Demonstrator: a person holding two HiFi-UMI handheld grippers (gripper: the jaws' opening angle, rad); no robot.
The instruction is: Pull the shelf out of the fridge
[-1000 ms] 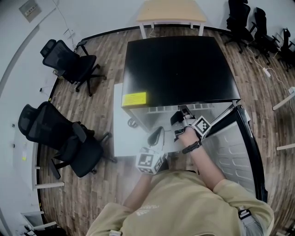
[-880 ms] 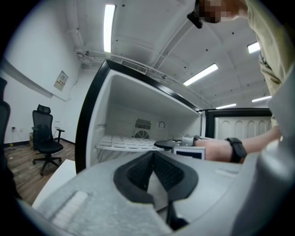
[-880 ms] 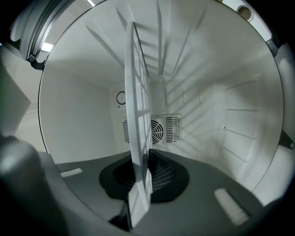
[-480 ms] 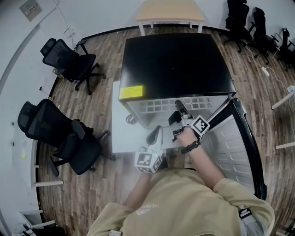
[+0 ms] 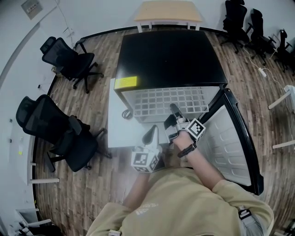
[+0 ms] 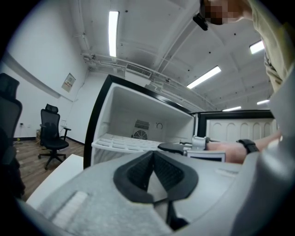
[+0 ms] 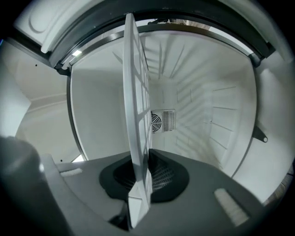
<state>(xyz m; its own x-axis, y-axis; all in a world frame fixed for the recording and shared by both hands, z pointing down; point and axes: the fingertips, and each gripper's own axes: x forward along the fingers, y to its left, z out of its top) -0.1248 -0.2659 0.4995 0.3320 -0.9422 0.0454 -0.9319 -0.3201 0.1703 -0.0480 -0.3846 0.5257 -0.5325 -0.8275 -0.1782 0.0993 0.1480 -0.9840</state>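
Note:
The white grid shelf (image 5: 166, 103) sticks well out of the black-topped fridge (image 5: 168, 57), toward me. My right gripper (image 5: 174, 110) is shut on the shelf's front edge. In the right gripper view the shelf (image 7: 136, 115) runs edge-on between the pads (image 7: 159, 177), with the white fridge interior and its rear vent behind. My left gripper (image 5: 150, 136) hangs lower and to the left, shut with nothing in it. The left gripper view shows its closed jaws (image 6: 153, 170), the shelf (image 6: 124, 142) and the right gripper (image 6: 177, 147) beyond.
The fridge door (image 5: 230, 138) stands swung open at the right. A white low surface (image 5: 120, 131) lies left of the fridge. Black office chairs (image 5: 69, 62) (image 5: 50, 129) stand at the left, and more (image 5: 239, 23) at the back right. A wooden table (image 5: 168, 11) stands behind the fridge.
The shelf has slid out of the fridge toward me, with far more of its grid showing. My right gripper has drawn back with it. The left gripper has barely moved.

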